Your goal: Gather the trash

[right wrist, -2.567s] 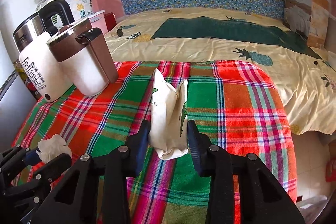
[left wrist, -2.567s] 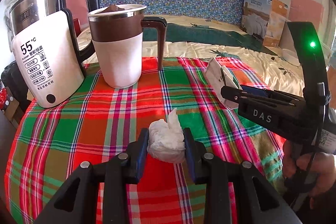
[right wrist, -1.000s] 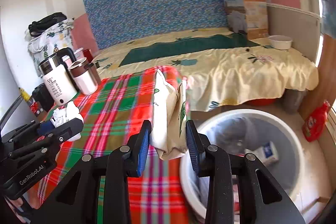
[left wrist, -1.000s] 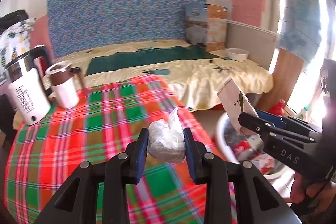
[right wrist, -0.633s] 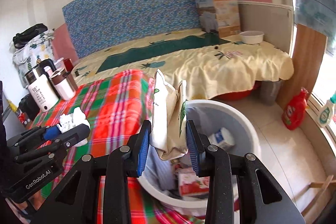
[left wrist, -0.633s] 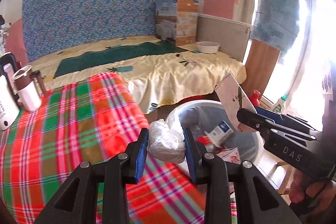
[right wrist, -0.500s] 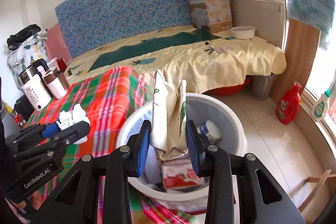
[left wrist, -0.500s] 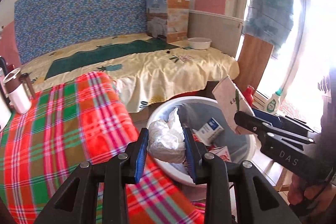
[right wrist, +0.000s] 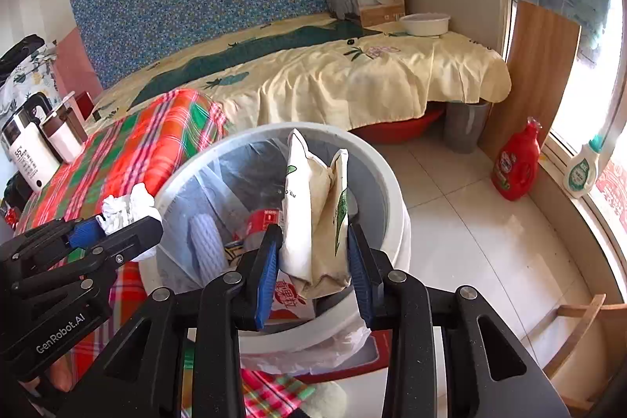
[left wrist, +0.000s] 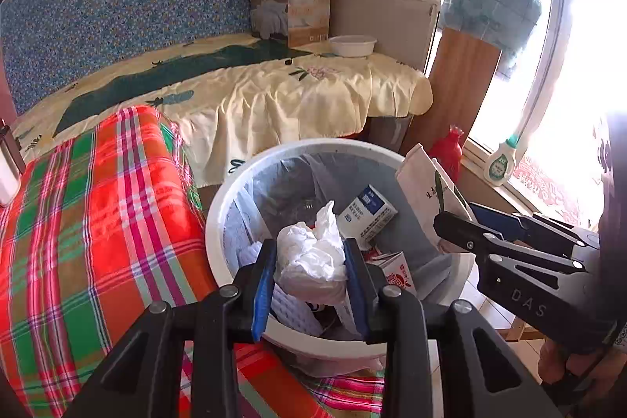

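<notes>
The round white plastic bin lined with a clear bag (left wrist: 219, 222) sits on the floor at 3 o'clock of the red-and-green plaid surface (left wrist: 98, 222), its mouth directly under both loads; the right tool (right wrist: 313, 261) is clamped on an upright cream paper pouch (right wrist: 313, 206), long axis vertical, over the bin's centre; the left tool (left wrist: 309, 273) is clamped on a crumpled white tissue wad (left wrist: 309, 253), above the near rim at 6 o'clock; judging by this, either load should fall inside once released.

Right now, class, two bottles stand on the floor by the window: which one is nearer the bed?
The red bottle, standing by the wooden panel. The white bottle with the green cap stands farther along, against the window ledge.
</notes>
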The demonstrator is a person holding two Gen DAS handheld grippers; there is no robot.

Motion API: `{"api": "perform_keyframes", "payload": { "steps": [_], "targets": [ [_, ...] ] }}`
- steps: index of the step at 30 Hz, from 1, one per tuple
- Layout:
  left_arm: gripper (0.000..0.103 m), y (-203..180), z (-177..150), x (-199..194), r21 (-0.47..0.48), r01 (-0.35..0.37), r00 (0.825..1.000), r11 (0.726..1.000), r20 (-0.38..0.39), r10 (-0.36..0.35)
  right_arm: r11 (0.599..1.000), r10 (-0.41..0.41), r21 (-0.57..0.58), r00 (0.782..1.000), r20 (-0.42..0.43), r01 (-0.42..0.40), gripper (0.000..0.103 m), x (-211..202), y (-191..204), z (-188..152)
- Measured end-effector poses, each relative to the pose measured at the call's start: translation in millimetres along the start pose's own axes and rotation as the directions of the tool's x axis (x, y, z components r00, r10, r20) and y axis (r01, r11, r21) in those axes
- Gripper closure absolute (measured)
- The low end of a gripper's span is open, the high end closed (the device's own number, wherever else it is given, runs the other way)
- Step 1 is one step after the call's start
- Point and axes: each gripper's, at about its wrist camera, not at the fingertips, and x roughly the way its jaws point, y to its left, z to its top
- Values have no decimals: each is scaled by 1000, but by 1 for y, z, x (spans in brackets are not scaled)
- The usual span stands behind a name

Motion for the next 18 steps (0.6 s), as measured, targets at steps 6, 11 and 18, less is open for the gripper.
{"api": "perform_keyframes", "payload": {
  "steps": [6,11,18],
  "targets": [
    [68,-2,0,13,5,4,1000,1000,-22,-4,1000,-28,-8,999,-46,27,61,17,-5,-3],
    [53,0,1,16,-2,-1,1000,1000,-30,1,999,-36,5,998,-59,37,58,20,-7,-4],
    [50,4,0,14,-14,-1,1000,1000,-27,1,998,-57,16,997,-45,58,48,16,-8,-4]
  ]
}}
